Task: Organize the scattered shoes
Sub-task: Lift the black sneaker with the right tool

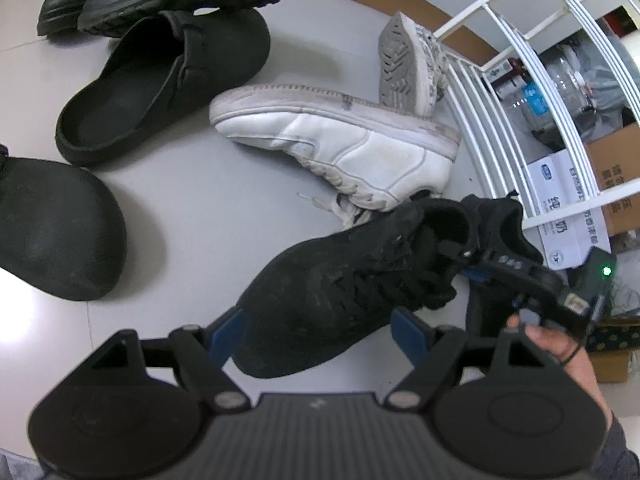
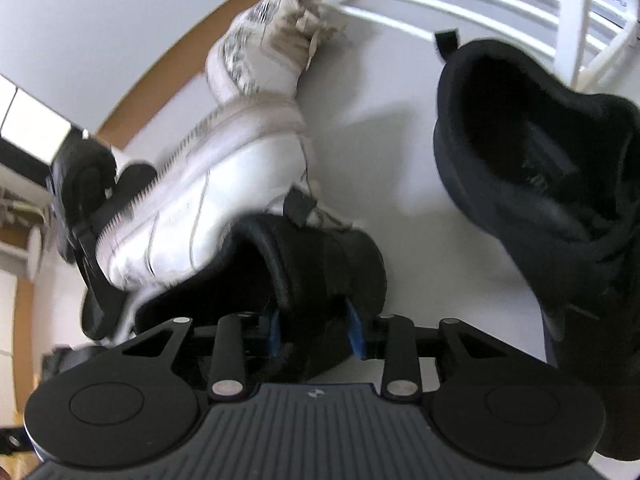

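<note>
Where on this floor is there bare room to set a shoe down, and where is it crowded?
Free: the grey floor between the black clog, the white sneaker and the black lace-up sneaker; also the patch between the white sneaker and a second black sneaker in the right wrist view. Crowded: by the white rack, where the shoes overlap.

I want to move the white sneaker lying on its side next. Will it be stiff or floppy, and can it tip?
The white sneaker probably keeps its shape: its thick sole looks firm. It already lies on its side, so tipping further seems unlikely. Its loose laces may trail and catch on the black sneaker beside it.
</note>
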The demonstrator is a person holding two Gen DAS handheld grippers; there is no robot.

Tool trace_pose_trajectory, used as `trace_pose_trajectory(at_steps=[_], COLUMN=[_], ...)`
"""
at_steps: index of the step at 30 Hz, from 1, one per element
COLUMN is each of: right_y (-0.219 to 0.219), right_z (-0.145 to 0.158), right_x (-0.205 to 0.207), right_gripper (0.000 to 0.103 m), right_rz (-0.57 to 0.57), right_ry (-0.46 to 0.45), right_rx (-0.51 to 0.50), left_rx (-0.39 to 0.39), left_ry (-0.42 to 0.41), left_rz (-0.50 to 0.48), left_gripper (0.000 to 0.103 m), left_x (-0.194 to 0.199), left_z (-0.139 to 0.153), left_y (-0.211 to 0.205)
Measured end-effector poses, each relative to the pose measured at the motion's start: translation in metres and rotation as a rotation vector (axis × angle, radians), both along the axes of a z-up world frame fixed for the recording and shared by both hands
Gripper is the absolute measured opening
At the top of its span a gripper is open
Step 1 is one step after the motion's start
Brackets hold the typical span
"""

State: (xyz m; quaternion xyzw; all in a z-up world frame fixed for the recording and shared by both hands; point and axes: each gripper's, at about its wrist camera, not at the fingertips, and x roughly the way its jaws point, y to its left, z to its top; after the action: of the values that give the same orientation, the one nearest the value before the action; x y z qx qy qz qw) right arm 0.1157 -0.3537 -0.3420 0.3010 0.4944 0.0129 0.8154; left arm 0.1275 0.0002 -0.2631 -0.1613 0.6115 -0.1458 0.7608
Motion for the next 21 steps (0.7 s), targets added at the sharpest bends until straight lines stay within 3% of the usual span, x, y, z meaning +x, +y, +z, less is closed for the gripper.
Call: trace_pose_trajectory(at_steps=[2, 5, 9, 15, 21], right_y=[-0.001, 0.006, 0.023, 0.051, 0.053], right_z=[0.011, 0.021, 0.017, 0.008, 0.0], right_x=[-0.008, -0.021, -0.031, -0.032, -0.026], right_gripper=[0.091, 0.091, 0.091, 0.091, 0.068], right_rz=[-0.007, 0.033, 0.083, 0.147, 0.142], right_ry=[-0.03, -0.037, 0.026, 0.063, 0.043], right_rx=[0.001, -0.01, 0.045, 0.047, 0.064], left_rx=[0.001, 0.0, -0.001, -0.001, 0.0], left_ry=[0.0, -0.001, -0.003, 0.005, 0.007], left_rz=[0.006, 0.011, 0.012, 0.015, 0.014], left_gripper=[0.082, 0.082, 0.082, 0.082, 0.082], left_x=[0.002, 0.003, 0.004, 0.005, 0.006], left_z=[-0.001, 0.0, 0.002, -0.001, -0.002], left_y=[0.001, 0.0, 0.0, 0.001, 0.003])
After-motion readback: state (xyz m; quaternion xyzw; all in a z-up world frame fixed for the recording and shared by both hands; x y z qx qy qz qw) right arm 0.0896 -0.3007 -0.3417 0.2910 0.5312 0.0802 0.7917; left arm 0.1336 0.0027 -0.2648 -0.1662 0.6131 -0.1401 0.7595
